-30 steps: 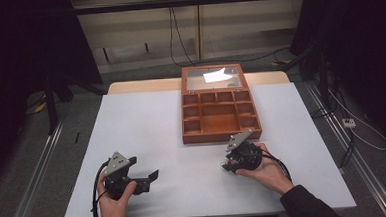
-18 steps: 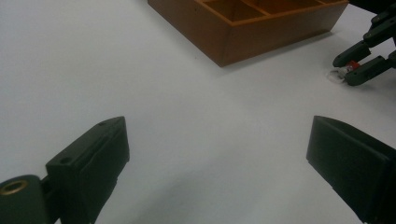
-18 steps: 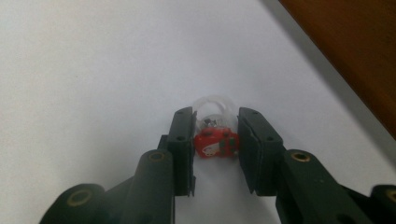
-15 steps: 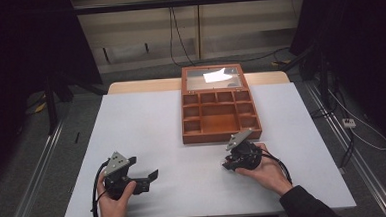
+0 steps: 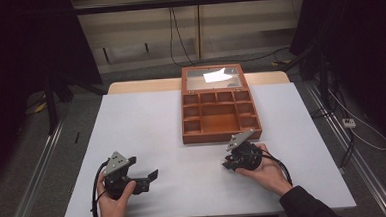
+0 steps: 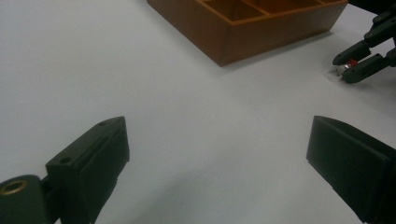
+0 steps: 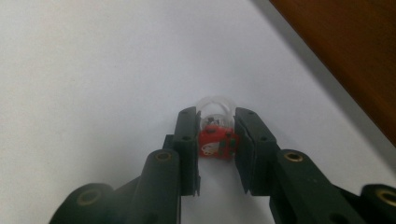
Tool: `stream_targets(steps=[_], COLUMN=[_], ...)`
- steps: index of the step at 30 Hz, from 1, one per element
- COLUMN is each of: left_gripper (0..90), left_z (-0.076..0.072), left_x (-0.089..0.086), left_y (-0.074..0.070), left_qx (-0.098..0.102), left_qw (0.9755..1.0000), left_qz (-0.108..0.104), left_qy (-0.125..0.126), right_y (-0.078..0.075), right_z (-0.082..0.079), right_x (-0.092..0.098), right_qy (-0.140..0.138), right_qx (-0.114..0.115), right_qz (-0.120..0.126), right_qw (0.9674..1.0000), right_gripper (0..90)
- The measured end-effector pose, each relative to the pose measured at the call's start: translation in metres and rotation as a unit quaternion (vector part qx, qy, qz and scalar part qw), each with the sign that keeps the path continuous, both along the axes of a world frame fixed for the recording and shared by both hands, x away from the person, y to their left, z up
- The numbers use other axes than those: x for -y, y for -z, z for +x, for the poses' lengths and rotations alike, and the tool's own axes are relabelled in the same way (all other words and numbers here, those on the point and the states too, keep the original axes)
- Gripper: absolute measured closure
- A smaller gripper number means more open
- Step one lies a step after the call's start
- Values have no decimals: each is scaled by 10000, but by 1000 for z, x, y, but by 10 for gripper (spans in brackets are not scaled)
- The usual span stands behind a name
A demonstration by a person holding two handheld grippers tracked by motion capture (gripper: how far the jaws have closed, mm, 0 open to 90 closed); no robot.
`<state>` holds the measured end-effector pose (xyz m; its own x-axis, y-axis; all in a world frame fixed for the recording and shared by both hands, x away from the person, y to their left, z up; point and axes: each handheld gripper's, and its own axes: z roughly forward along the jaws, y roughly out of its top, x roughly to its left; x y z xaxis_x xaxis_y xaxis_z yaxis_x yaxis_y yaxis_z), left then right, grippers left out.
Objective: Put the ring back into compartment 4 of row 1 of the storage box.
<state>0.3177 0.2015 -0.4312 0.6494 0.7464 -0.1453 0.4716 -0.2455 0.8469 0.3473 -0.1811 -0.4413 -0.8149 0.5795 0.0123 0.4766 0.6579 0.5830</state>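
Red and clear plastic make up the small piece (image 7: 215,135) pinched between your right gripper's (image 7: 215,140) jaws: a red base with a transparent dome on top, sitting low on the white table (image 5: 182,134). The jaws are drawn in narrow, one pad against each side of the red base, and the dome pokes out just past the tips. In your left gripper view the same small piece (image 6: 344,68) shows as a red and clear speck between the right gripper's (image 6: 348,65) tips, resting on the table just beside the near wall of the wooden box (image 6: 261,28).

In the high view your right gripper (image 5: 230,162) lies in your right hand (image 5: 261,167) just in front of the box's (image 5: 221,135) near right corner, tips pointing towards your left. The box is divided into compartments and stands with its glass lid (image 5: 213,77) laid open at the far side.

Your left gripper (image 5: 152,178) rests in your left hand (image 5: 113,203) near the table's front left, well apart from the box, with its jaws spread wide and nothing between them.
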Motion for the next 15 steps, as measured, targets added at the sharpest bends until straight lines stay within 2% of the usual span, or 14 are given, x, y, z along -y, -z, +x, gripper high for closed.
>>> stream_targets(steps=[15], left_gripper=[57], left_z=[0], left_x=[0], left_y=[0], left_qx=[-4], left_qw=[10000], left_qz=[-26], left_qy=[-18], right_y=[-3], right_z=[-4], right_x=[5], right_qy=[0], right_qx=[-1], right_qz=[227], right_qw=[9997], right_gripper=[718])
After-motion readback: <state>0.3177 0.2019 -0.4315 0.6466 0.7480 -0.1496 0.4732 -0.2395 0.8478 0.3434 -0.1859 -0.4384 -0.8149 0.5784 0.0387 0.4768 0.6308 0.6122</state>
